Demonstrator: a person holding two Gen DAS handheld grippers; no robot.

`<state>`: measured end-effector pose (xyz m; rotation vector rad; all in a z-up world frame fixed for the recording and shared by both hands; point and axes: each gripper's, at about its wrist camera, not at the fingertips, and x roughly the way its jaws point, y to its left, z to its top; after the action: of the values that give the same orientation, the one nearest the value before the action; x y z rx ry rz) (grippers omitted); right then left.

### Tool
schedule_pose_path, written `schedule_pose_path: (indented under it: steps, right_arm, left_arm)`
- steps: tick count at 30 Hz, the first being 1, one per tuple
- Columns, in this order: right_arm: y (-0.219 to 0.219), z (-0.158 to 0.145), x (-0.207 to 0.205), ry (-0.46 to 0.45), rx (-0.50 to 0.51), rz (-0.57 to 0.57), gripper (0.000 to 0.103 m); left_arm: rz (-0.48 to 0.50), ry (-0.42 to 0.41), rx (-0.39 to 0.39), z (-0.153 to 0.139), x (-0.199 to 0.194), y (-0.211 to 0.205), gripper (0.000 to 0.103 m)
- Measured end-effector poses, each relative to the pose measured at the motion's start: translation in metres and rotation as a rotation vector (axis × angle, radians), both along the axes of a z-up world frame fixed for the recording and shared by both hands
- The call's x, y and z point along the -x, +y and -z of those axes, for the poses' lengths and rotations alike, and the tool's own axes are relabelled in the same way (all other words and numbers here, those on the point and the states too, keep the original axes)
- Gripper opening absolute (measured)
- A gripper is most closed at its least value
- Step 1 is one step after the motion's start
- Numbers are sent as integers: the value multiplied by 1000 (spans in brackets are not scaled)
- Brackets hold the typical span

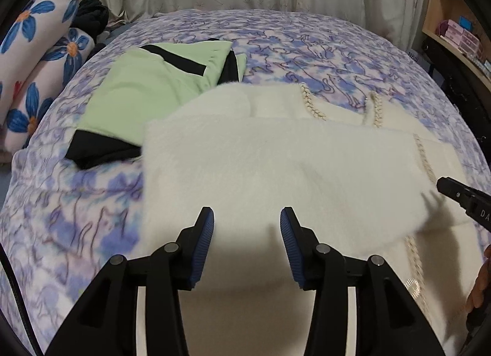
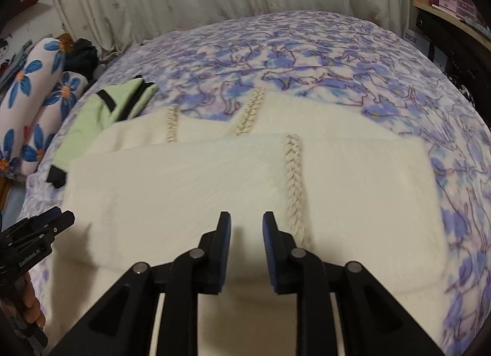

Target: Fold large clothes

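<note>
A fluffy white garment (image 1: 276, 165) with braided trim lies folded over itself on the bed; it also shows in the right wrist view (image 2: 199, 178). My left gripper (image 1: 247, 217) is open and empty, hovering just above the garment's near edge. My right gripper (image 2: 245, 221) is open and empty above the garment, beside a braided trim strip (image 2: 293, 184). The right gripper's tip (image 1: 460, 196) shows at the right edge of the left wrist view. The left gripper (image 2: 40, 227) shows at the left edge of the right wrist view.
A folded green and black garment (image 1: 153, 85) lies on the bed left of the white one, also in the right wrist view (image 2: 104, 113). The bed has a blue floral cover (image 1: 322, 45). Flowered pillows (image 1: 36, 48) lie at the left. Shelves (image 1: 454, 30) stand at the right. Curtains hang behind.
</note>
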<state>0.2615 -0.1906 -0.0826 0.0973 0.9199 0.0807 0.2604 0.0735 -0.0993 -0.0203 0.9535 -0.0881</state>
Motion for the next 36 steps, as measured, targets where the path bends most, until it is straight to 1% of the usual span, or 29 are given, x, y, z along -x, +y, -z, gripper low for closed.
schedule_pose_path:
  steps: [6, 9, 13, 14, 15, 18, 23, 26, 28, 30, 36]
  right_arm:
    - [3, -20, 44, -10, -38, -29, 23]
    - [4, -32, 65, -31, -52, -30, 23]
    - [5, -50, 88, -56, -69, -34, 24]
    - [6, -54, 93, -62, -71, -34, 27]
    - [6, -59, 98, -73, -72, -33, 34]
    - [8, -71, 113, -103, -65, -37, 46]
    - [10, -87, 138, -139, -71, -40, 48]
    - [10, -94, 156, -158, -65, -42, 49]
    - [8, -97, 167, -168, -60, -41, 51]
    - [5, -99, 179, -180, -57, -41, 59]
    - [-9, -96, 212, -187, -43, -27, 62]
  left_arm:
    - [-1, 6, 21, -20, 48, 4, 44]
    - [-5, -10, 28, -34, 71, 5, 44]
    - [-13, -53, 7, -55, 101, 5, 51]
    - [-13, -62, 4, -59, 106, 5, 52]
    - [-12, -73, -1, -64, 112, 4, 52]
    - [-7, -99, -11, -79, 132, 3, 55]
    - [-20, -132, -26, -97, 163, 7, 63]
    - [-36, -140, -22, -104, 181, 13, 68]
    - [-48, -145, -22, -108, 193, 19, 68]
    - [-55, -149, -30, -109, 204, 23, 69]
    - [-67, -144, -53, -102, 234, 34, 70]
